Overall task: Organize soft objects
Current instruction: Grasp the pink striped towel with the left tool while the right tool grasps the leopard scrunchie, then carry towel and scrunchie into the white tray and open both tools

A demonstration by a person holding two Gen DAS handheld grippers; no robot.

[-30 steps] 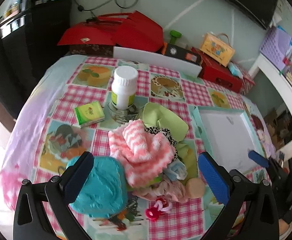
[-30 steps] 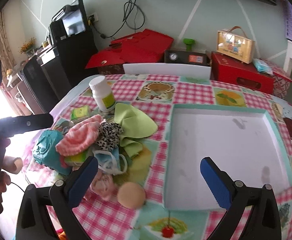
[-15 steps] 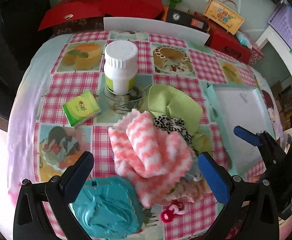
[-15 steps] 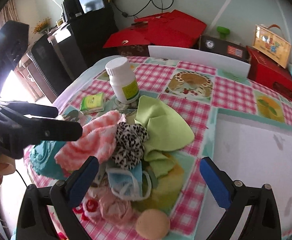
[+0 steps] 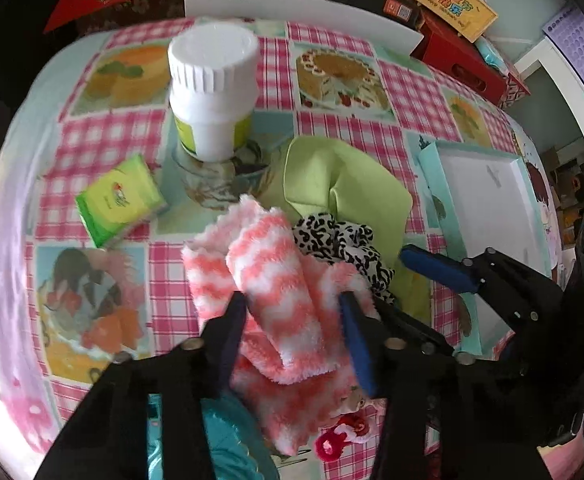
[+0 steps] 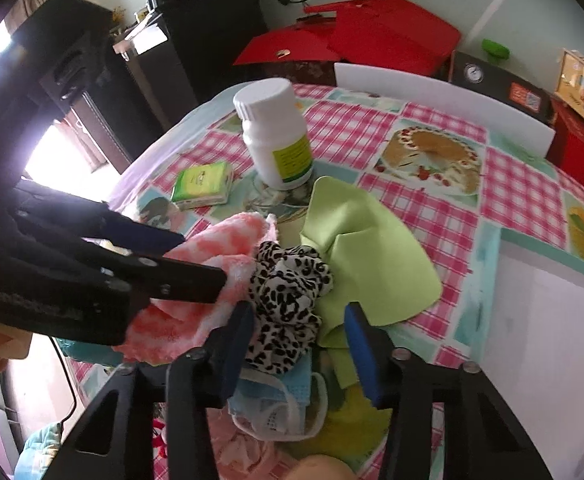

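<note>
Between closing left tool (image 5: 292,320) pads: fluffy striped towel (image 5: 268,280).

White pill bottle (image 5: 214,92), green tissue packet (image 5: 120,200)

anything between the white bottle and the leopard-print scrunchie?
Yes. In the right wrist view the green cloth fills most of that stretch, from beside the white bottle to under the leopard-print scrunchie.

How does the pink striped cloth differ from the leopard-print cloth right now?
The pink striped cloth is fluffy and bulkier; the leopard-print cloth is thin, crumpled and smaller. The pink one sits between the closing left tool, the leopard one between the closing right tool. Both lie in one pile.
</note>
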